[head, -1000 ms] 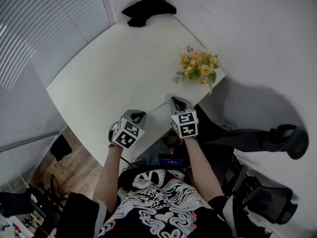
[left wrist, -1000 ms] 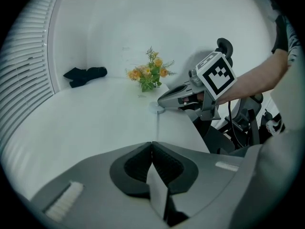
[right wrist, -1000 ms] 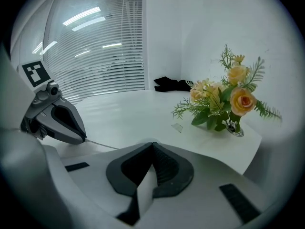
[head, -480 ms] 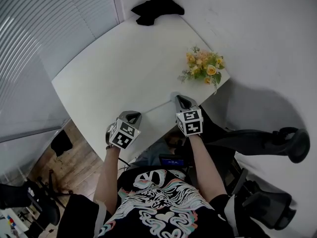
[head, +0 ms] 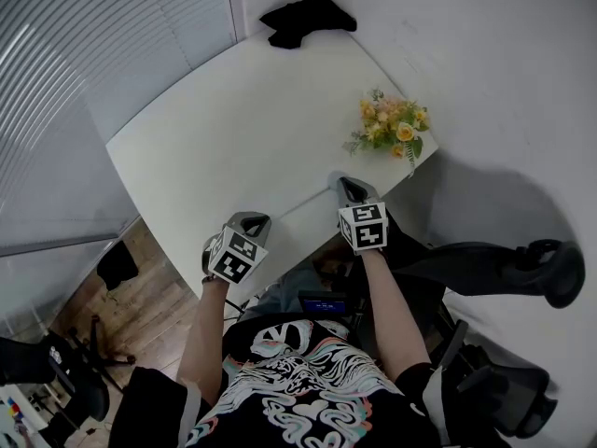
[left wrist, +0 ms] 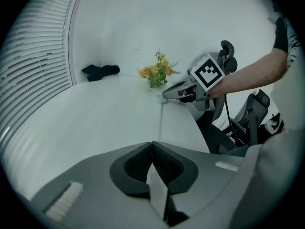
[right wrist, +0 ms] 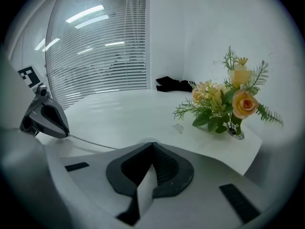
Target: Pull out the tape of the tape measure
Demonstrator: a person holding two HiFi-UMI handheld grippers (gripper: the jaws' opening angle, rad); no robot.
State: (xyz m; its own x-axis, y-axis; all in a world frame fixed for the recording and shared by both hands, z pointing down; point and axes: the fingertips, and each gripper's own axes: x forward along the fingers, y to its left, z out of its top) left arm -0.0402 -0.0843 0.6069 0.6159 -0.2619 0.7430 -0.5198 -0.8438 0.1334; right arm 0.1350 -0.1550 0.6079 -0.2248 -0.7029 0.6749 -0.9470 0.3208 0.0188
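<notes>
White table (head: 233, 119) is set into a corner between pale walls and a slatted blind (head: 84, 73), and it is seen steeply from above. Nearest the camera, a patterned shirt and two bare forearms are seen, each forearm ending at a marker cube at the table's near edge.

The left gripper (head: 253, 219) is held over the near edge, angled down. Its jaws are pressed together on the end of the tape (left wrist: 160, 128). The tape is seen as a thin pale line stretched low over the tabletop from these jaws to the other tool.

The right gripper (head: 343, 184) is held a little further in and to the right, well apart from the left one and also angled down. Its jaws are likewise drawn together. A small pale rounded shape, taken to be the tape measure (left wrist: 161, 99), is pinched at their tips on the table; its outline can barely be made out against the white top.

Beyond the right gripper, a posy of yellow and peach flowers (head: 392, 127) is stood near the table's right edge. At the far corner, a black cloth (head: 306, 19) is left crumpled.
</notes>
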